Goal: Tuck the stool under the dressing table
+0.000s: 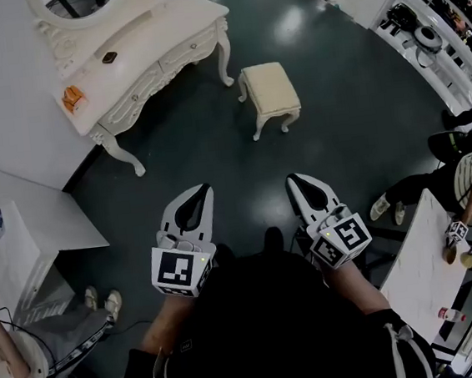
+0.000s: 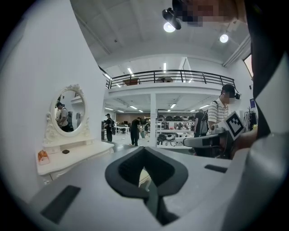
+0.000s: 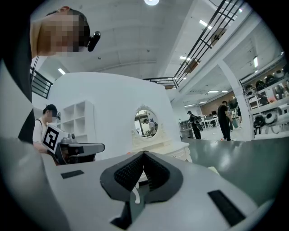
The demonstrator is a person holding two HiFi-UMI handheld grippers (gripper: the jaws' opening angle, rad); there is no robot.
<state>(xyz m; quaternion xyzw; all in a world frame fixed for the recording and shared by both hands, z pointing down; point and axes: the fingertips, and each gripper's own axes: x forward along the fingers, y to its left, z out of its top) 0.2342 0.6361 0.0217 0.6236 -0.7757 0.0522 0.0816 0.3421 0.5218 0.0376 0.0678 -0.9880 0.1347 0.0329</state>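
Left gripper (image 1: 201, 193) and right gripper (image 1: 296, 181), both clenched empty, hover well short of the stool (image 1: 269, 88), standing ahead, clear of the dressing table (image 1: 153, 41) ahead-left; an off-centre shove could skew it into a table leg (image 1: 225, 59).

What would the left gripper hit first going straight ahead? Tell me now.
Most likely the cream stool: it shows just beyond the shut fingers of the left gripper, with bare floor between. The dressing table sits left of that line. Depth is unclear.
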